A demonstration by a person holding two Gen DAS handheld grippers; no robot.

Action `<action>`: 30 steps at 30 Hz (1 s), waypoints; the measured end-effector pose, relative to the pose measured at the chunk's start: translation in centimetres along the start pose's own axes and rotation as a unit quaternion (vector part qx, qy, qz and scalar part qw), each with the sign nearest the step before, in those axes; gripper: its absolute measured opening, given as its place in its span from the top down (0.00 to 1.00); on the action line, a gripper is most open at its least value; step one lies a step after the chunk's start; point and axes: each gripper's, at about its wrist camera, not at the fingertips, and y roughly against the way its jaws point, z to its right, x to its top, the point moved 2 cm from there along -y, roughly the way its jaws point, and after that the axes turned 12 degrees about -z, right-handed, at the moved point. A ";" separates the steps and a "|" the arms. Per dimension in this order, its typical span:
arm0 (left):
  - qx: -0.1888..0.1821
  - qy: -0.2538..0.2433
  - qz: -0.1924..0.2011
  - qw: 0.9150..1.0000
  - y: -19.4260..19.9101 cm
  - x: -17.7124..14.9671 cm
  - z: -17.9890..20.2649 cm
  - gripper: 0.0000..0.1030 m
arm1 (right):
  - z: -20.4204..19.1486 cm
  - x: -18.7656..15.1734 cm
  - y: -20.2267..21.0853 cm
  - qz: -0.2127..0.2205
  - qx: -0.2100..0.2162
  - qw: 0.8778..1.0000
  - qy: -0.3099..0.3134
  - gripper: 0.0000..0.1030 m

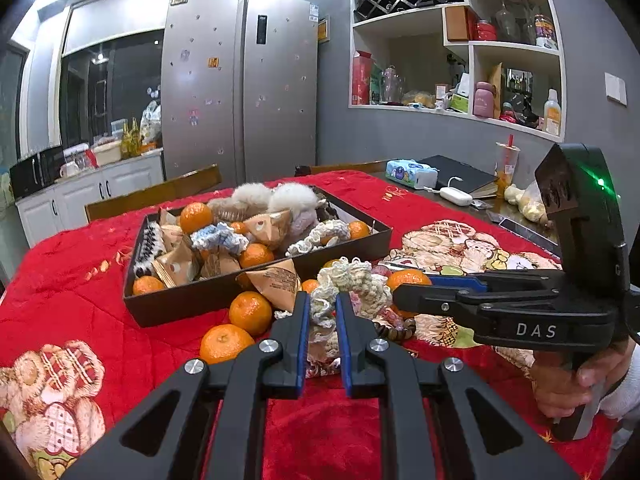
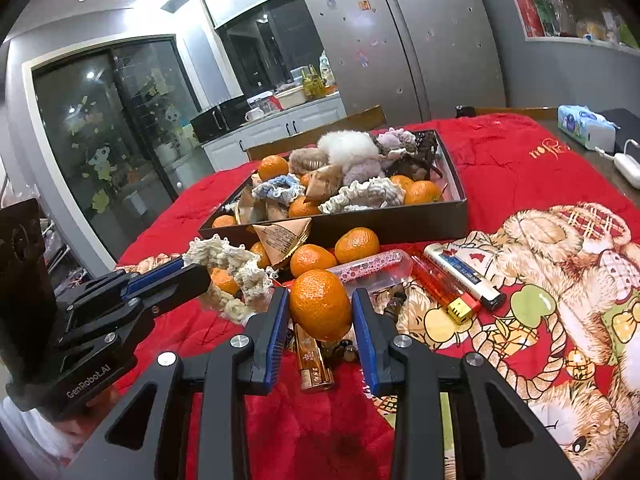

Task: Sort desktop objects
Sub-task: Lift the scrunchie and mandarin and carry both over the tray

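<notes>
My left gripper (image 1: pixel 322 298) is shut on a cream crocheted scrunchie (image 1: pixel 352 284), which trails over the red cloth. The right wrist view shows the same scrunchie (image 2: pixel 236 268) at the left gripper (image 2: pixel 196 276). My right gripper (image 2: pixel 320 300) is shut on a tangerine (image 2: pixel 320 312), blue pads pressing both its sides, over an amber lighter (image 2: pixel 314 364). From the left wrist, the right gripper (image 1: pixel 400 292) reaches in from the right with that tangerine (image 1: pixel 408 278). Behind stands a dark box (image 1: pixel 200 300) of tangerines, scrunchies and snack packets.
Loose tangerines (image 1: pixel 226 342), a triangular snack packet (image 2: pixel 284 236), a patterned tube (image 2: pixel 372 268), a red lighter (image 2: pixel 440 284), a white lighter (image 2: pixel 464 272) and a bead bracelet (image 1: pixel 394 328) lie before the box. A tissue pack (image 1: pixel 412 172) and white charger (image 1: pixel 456 196) sit far right.
</notes>
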 end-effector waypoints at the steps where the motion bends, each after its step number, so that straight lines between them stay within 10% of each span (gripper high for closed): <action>1: 0.003 -0.003 0.002 1.000 0.1 0.0 0.1 0.87 | 0.0 0.0 0.1 0.003 -0.002 1.000 0.001 0.70; 30: 0.044 0.019 0.015 0.999 4.4 3.3 -4.2 0.87 | -5.1 4.7 2.0 0.022 0.003 0.997 0.068 0.69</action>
